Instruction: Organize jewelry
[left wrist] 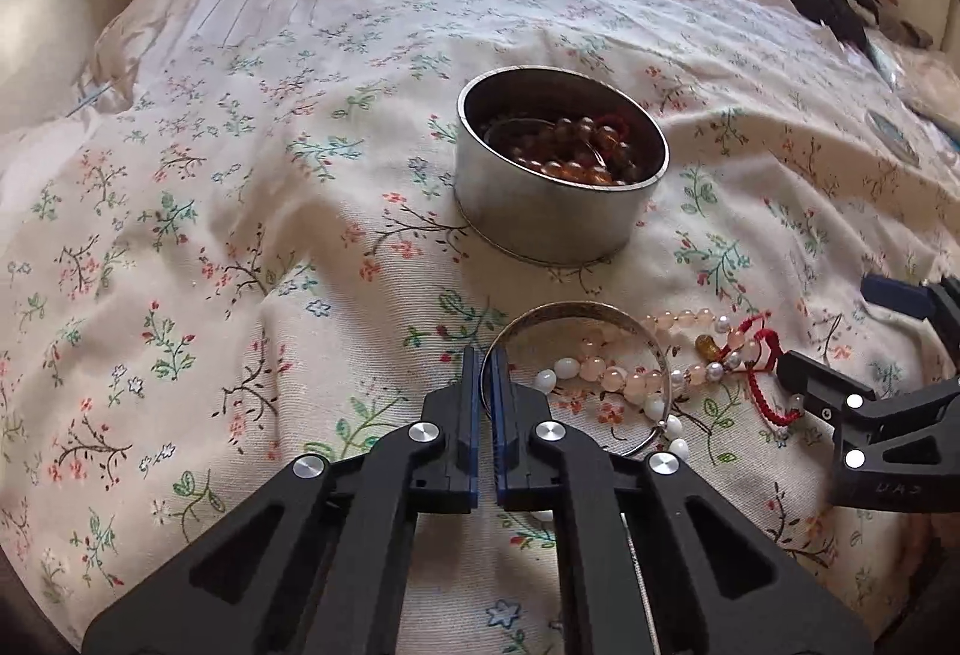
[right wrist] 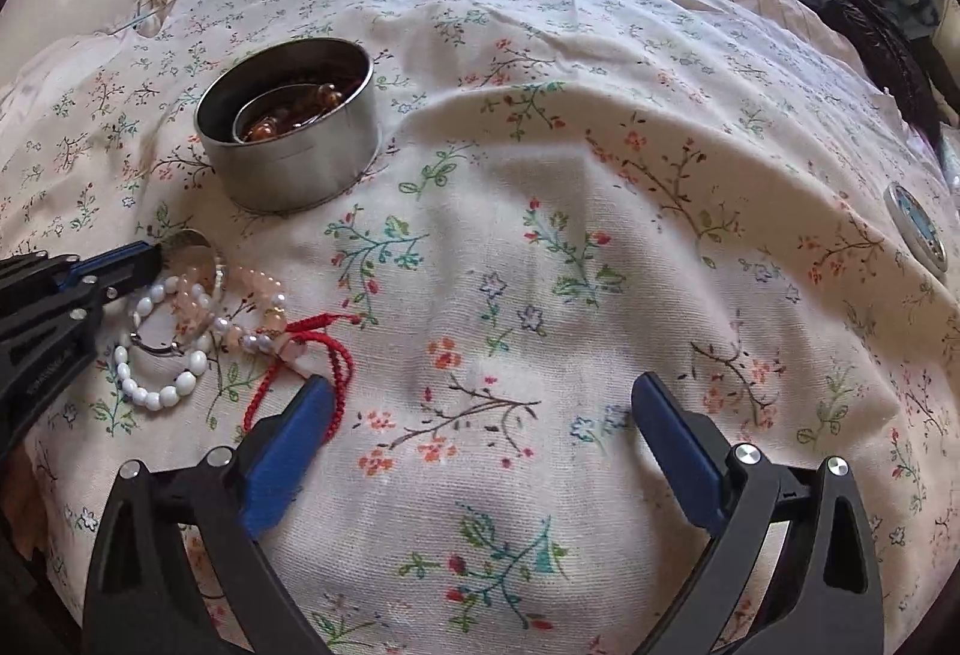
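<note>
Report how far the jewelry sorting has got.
Done: brown bead bracelets lie in the round metal tin. In hand: left tongs shut on the silver bangle. Left: pink bead bracelet, white bead bracelet, red cord. Right tongs open, empty.

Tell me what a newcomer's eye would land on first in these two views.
First, the round metal tin standing open in the middle of the floral bedspread, brown beads piled inside. Next, the jewelry heap nearer the camera: the left tool is shut on a silver bangle lying over pink beads, white beads and a red cord. The right tool hangs open beside the heap.
</note>
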